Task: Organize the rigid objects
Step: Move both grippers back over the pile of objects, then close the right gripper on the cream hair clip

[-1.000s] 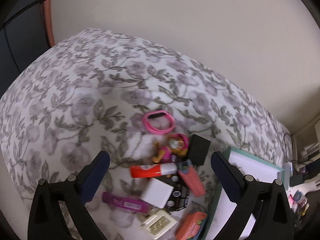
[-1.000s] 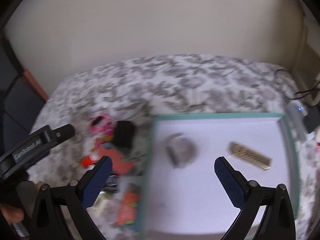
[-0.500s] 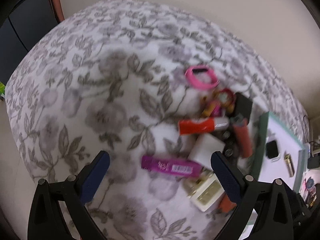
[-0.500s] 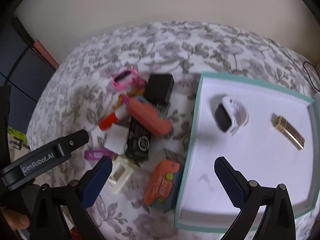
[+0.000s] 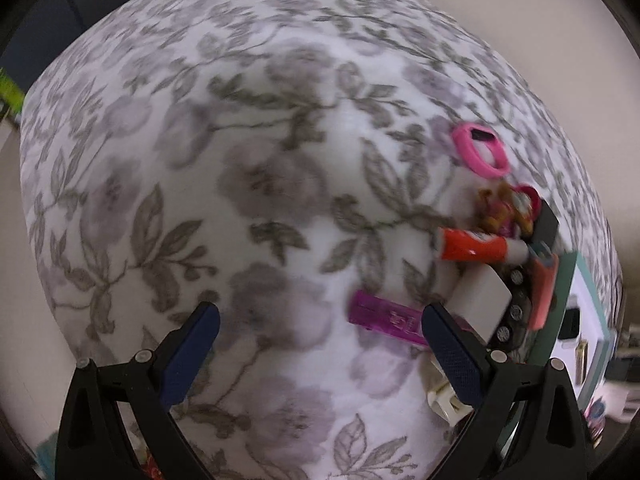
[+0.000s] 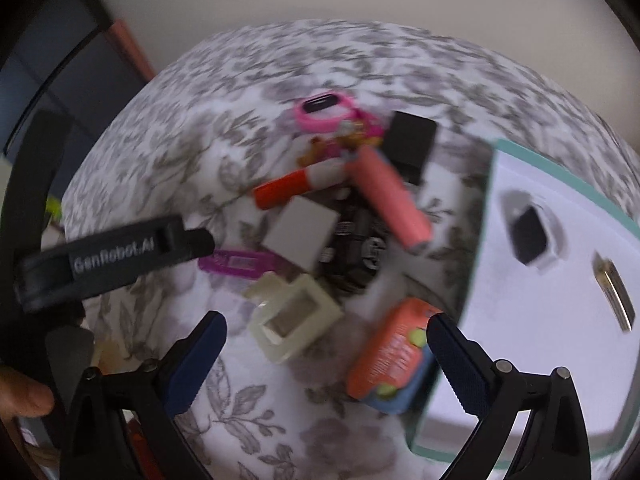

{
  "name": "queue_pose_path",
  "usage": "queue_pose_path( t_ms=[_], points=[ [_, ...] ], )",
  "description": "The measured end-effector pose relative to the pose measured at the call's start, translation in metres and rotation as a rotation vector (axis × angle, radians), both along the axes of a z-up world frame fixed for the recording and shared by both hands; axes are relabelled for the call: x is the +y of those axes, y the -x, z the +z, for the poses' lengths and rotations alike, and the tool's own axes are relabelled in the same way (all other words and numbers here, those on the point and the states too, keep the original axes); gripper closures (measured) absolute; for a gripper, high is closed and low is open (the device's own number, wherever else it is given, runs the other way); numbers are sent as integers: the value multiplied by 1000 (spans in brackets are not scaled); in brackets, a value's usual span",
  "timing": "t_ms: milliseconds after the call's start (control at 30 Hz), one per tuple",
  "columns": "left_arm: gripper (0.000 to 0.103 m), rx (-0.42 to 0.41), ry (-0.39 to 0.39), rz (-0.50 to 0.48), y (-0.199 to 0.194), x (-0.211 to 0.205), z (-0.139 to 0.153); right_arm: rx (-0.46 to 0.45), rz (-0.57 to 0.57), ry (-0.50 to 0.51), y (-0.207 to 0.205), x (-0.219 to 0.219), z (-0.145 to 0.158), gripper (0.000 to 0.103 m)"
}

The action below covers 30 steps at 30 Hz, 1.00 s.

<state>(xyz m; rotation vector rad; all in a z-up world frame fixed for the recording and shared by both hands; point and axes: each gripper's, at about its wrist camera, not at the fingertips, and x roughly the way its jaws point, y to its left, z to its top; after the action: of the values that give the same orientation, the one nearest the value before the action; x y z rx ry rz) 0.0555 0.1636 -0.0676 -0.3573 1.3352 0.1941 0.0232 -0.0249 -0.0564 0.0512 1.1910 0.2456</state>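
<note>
**Blue-padded jaws spread over a pile waiting to be sorted**

Blue rubber pads line both tools, and on each the two fingers stand wide apart with nothing between them. The right gripper [image 6: 326, 346] hangs over the near end of the clutter: directly ahead of its gap lies a cream plastic frame [image 6: 294, 326], and just inside its right finger sits an orange toy [image 6: 390, 360] with green dots, pressed up against the near corner of the teal-rimmed tray [image 6: 486, 240]. Beyond the frame come a white block [image 6: 302, 234], a purple tag [image 6: 240, 265], a salmon case [image 6: 390, 196] lying across dark buttoned parts, an orange-and-white tube [image 6: 298, 184], a black box [image 6: 412, 138] and, farthest out, a pink wristband [image 6: 322, 117]. To the right, a white watch [image 6: 532, 234] and a gold bar [image 6: 614, 296] already rest on the tray's white floor, so the tray reads as the collecting place and the heap on the floral cloth [image 6: 240, 400] as what is left.

The left gripper [image 5: 320, 344] points mostly at bare cloth, the pile off beyond its right finger, the purple tag nearest. It seems held aside to leave the right tool room. The frame or the orange toy looks like the likeliest next pick; the toy's closeness to the tray wall could crowd a finger.
</note>
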Motion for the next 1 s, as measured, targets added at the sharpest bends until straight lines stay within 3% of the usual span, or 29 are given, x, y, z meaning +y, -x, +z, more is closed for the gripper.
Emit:
queue_pose_path(
  t_ms=[400, 533, 1000],
  points=[
    [2, 30, 5, 26, 10, 19, -6, -5, 205, 77, 0, 39, -18, 24],
    [2, 31, 10, 24, 12, 21, -8, 5, 219, 97, 0, 41, -24, 41],
    [2, 10, 45, -5, -8, 7, -10, 12, 80, -4, -3, 10, -4, 42]
  ],
)
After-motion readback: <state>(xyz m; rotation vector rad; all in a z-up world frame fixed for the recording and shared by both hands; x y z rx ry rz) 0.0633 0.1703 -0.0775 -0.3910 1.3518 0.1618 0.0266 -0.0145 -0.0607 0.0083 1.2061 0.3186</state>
